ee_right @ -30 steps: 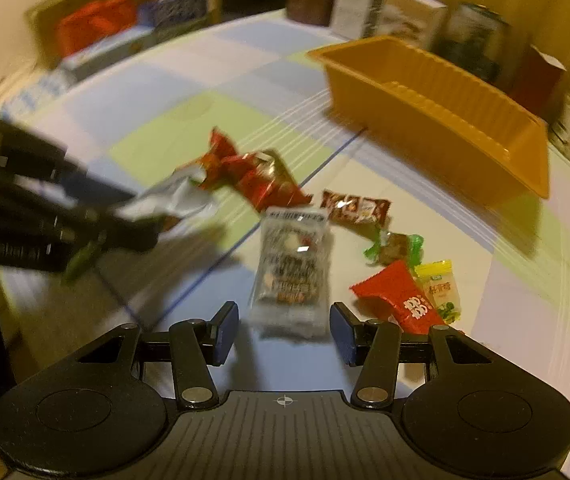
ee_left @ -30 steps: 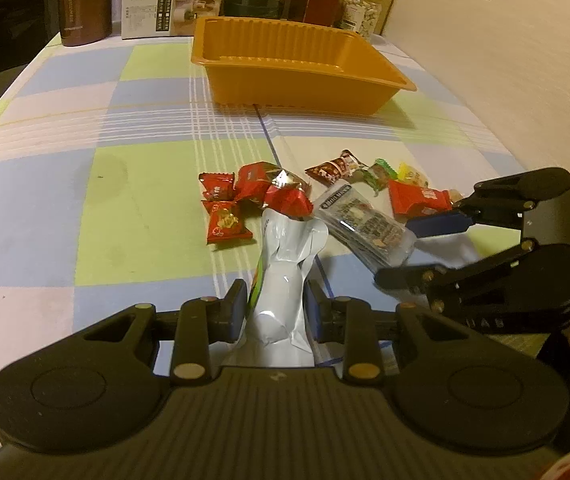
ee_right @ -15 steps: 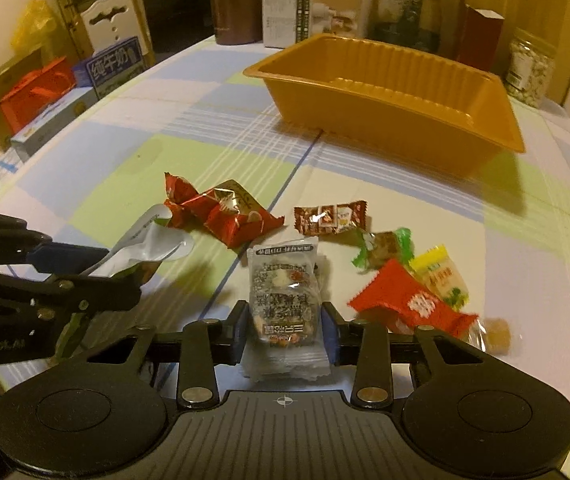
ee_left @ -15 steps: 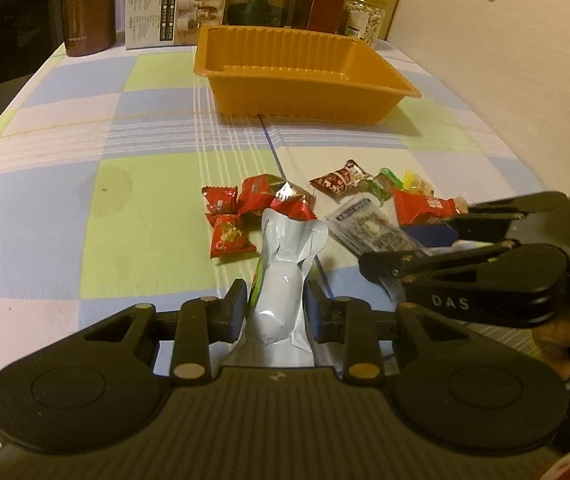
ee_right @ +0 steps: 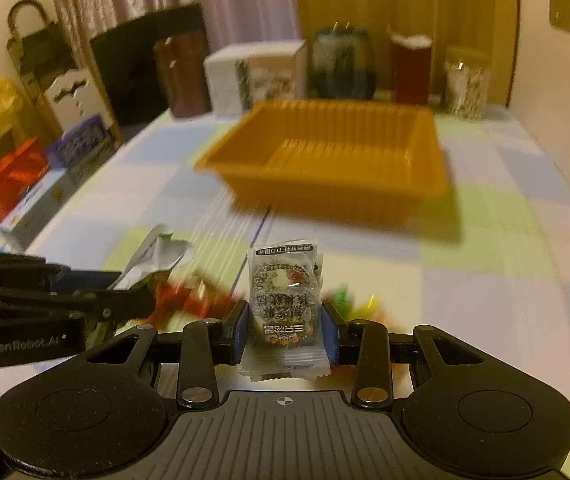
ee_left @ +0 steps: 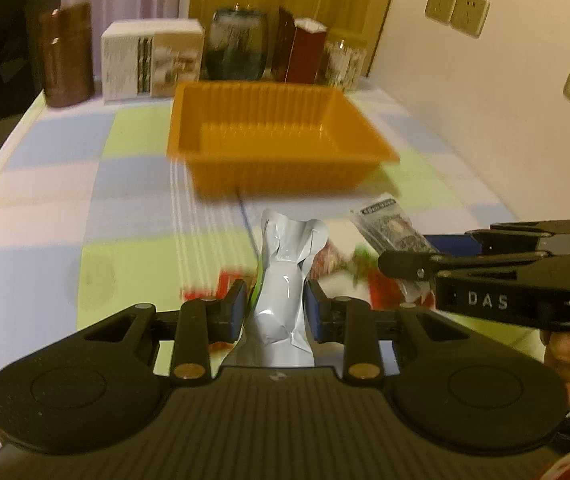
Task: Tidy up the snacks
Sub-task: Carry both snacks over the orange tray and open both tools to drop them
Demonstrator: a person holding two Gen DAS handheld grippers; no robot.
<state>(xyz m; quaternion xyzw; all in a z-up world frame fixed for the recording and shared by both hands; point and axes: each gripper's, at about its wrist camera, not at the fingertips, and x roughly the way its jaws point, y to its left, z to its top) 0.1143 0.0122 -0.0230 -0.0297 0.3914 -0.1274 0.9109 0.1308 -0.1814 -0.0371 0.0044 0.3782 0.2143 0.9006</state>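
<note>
Checked pastel tablecloth [ee_left: 45, 216] below, ribbed orange plastic tray [ee_left: 273, 140] at 12 o'clock — left gripper [ee_left: 277, 312] pinches a crumpled silver foil packet [ee_left: 285, 280], right gripper [ee_right: 285, 332] — jaws just closed — clamps a clear speckled snack pouch [ee_right: 285, 300].

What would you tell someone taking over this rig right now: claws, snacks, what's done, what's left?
Left claw: shut on the silver packet, held off the table.
Right claw: jaws have just closed on the clear packet, now gripped and held up.
Orange tray: on the checked tablecloth ahead of both claws; nothing visible inside.
Loose snacks: red and green wrappers lie blurred on the cloth beneath the claws.
Left: drop both packets into the tray, then gather the rest.
</note>
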